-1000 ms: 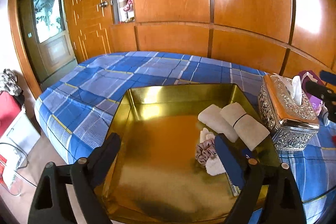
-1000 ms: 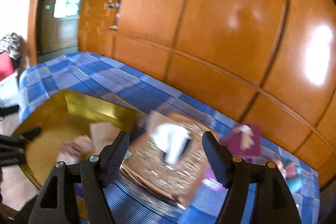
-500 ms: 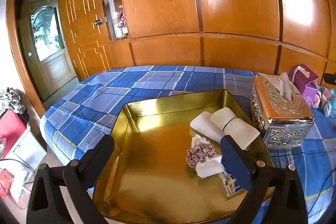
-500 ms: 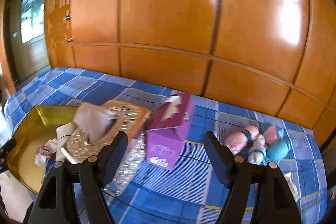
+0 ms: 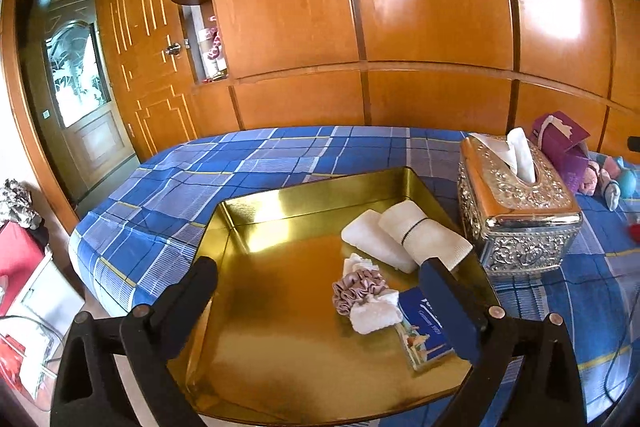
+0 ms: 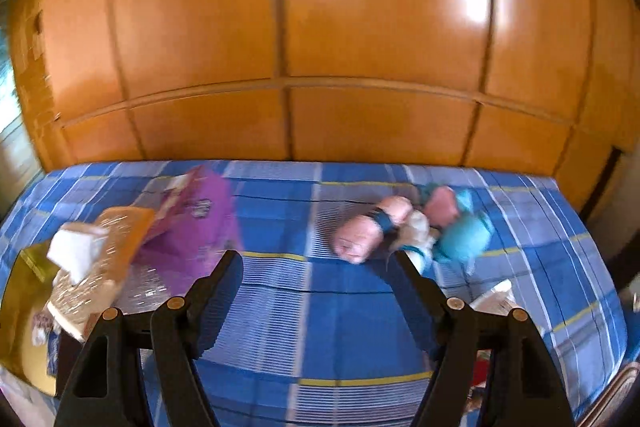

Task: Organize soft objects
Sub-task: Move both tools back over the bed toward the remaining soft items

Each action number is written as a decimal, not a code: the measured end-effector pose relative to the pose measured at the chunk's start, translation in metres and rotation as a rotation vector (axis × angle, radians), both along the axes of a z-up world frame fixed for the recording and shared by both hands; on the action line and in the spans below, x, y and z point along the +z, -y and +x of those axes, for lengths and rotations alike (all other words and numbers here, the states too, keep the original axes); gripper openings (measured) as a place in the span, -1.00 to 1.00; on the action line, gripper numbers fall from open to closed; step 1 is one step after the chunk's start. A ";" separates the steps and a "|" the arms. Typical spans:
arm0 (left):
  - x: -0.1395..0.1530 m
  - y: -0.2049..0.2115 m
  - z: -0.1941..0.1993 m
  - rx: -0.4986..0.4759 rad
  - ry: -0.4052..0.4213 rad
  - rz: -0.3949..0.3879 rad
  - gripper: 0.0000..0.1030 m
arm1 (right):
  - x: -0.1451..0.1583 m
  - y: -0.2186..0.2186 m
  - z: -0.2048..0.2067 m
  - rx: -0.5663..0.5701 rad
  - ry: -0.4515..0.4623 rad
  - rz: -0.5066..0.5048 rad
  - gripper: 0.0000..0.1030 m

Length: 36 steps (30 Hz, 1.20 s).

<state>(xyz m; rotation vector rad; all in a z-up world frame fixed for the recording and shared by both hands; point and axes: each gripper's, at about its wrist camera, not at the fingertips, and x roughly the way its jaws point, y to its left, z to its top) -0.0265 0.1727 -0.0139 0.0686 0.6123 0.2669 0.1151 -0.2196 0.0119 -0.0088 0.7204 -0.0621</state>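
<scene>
A gold tray [image 5: 256, 203] lies on the blue plaid bed. It holds two rolled white towels [image 5: 424, 235], a pink scrunchie [image 5: 358, 291], a small white cloth [image 5: 374, 315] and a blue packet [image 5: 426, 331]. My left gripper [image 5: 319, 267] hangs open over the tray's near half, with nothing between its fingers. In the blurred right wrist view, my right gripper [image 6: 315, 259] is open over bare bedspread. A bundle of pink and teal plush toys [image 6: 400, 231] lies just beyond its right finger, apart from it.
An ornate silver tissue box [image 5: 516, 215] stands right of the tray, with a purple carton [image 6: 196, 223] tipped behind it. Wooden wardrobe panels close off the far side of the bed. A door and floor clutter are at the left. Small packets lie near the bed's right edge [image 6: 496, 295].
My right gripper has swung right, from over the tissue box to in front of the plush toys. The left gripper has drawn back a little, rolled level, and its jaws stand slightly wider.
</scene>
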 end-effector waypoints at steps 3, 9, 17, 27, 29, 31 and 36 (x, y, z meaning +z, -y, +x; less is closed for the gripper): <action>-0.001 0.004 0.000 -0.014 -0.006 -0.002 0.97 | -0.003 0.031 0.004 -0.085 -0.007 0.035 0.47; 0.005 0.023 -0.003 -0.149 0.000 -0.052 0.97 | -0.013 0.104 0.008 -0.314 -0.008 0.104 0.47; 0.025 0.092 -0.003 -0.457 -0.013 -0.053 0.97 | -0.043 0.187 -0.009 -0.556 -0.025 0.310 0.47; 0.035 0.198 0.029 -0.791 -0.088 0.014 0.90 | -0.053 0.217 -0.026 -0.621 -0.008 0.540 0.47; 0.033 0.222 0.043 -0.830 -0.121 0.022 0.84 | -0.059 0.224 -0.029 -0.638 -0.028 0.596 0.47; 0.034 0.238 0.053 -0.860 -0.143 0.004 0.81 | -0.068 0.233 -0.032 -0.670 -0.051 0.649 0.47; 0.026 0.292 0.086 -0.919 -0.220 -0.025 0.68 | -0.070 0.254 -0.057 -0.698 0.089 0.855 0.47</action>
